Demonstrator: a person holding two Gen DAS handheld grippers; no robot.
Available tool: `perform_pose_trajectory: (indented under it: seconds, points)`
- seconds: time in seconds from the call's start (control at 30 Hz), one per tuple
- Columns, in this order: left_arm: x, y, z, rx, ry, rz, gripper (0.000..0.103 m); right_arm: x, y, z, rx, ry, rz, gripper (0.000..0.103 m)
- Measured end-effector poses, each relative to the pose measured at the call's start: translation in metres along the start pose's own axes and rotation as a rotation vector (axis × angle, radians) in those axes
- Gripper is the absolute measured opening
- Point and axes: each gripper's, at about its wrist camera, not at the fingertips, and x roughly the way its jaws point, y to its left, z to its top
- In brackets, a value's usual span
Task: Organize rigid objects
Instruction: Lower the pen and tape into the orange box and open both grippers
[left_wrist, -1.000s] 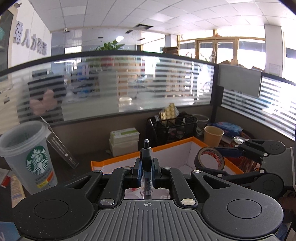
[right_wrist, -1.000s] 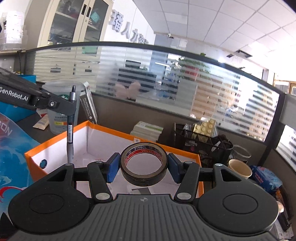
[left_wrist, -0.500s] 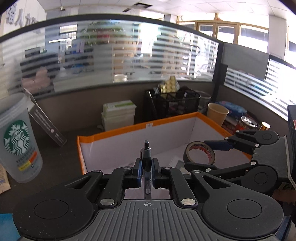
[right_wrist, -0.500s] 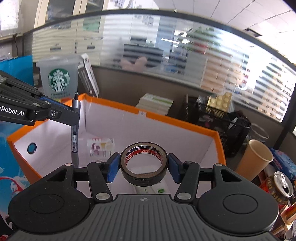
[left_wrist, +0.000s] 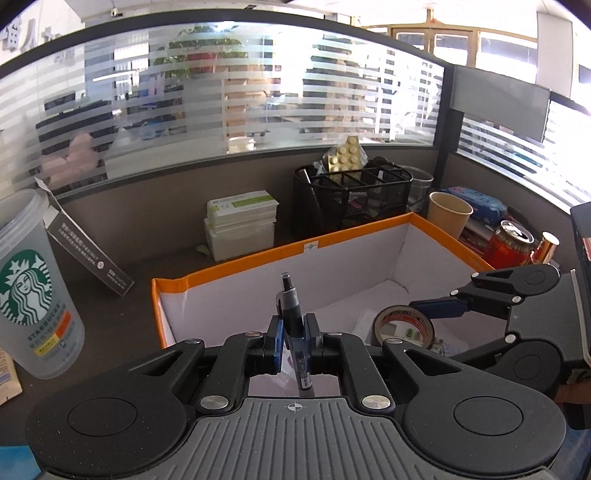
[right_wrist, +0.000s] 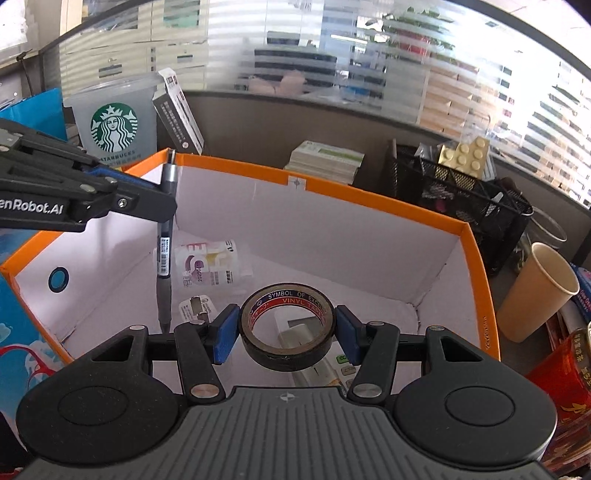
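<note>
Now both claws hang over the orange-rimmed box (right_wrist: 476, 295) — the left gripper (left_wrist: 294, 343) pinches a pen (left_wrist: 293, 332) upright near the box's left wall, and the right gripper (right_wrist: 287, 326) clamps a roll of tape (right_wrist: 288, 326) (black vinyl) above the middle.

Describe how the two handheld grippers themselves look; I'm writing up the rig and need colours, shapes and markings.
Both are matte black plastic. The left gripper and the right gripper each have a grey ribbed base with a small crosshair mark, two round black discs, angled linkage arms with silver rivets, and blue pads on the jaws. White "enRobot.AI" lettering shows on the left one's side. No cables or sleeves are visible.
</note>
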Motion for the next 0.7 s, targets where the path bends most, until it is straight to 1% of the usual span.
perform_pose_trajectory:
  seconds: [0.23, 0.37, 0.43, 0.5, 0.7]
  points:
    - [0.019, 0.003, 0.003, -0.017, 0.038, 0.008, 0.010, 0.004, -0.001, 0.004, -0.002, 0.052, 0.004, 0.053]
    - [0.033, 0.006, -0.002, -0.031, 0.089, 0.001, 0.010, 0.004, 0.000, 0.005, -0.007, 0.071, -0.007, 0.053]
    - [0.037, 0.006, -0.003, -0.044, 0.110, -0.020, 0.010, 0.004, 0.000, 0.005, -0.007, 0.077, -0.006, 0.053]
    - [0.037, 0.002, -0.003, -0.021, 0.106, -0.003, 0.010, 0.004, -0.001, 0.005, -0.006, 0.082, -0.006, 0.054]
    - [0.043, -0.004, -0.006, 0.003, 0.136, 0.001, 0.013, 0.005, -0.001, 0.006, -0.002, 0.099, -0.003, 0.054]
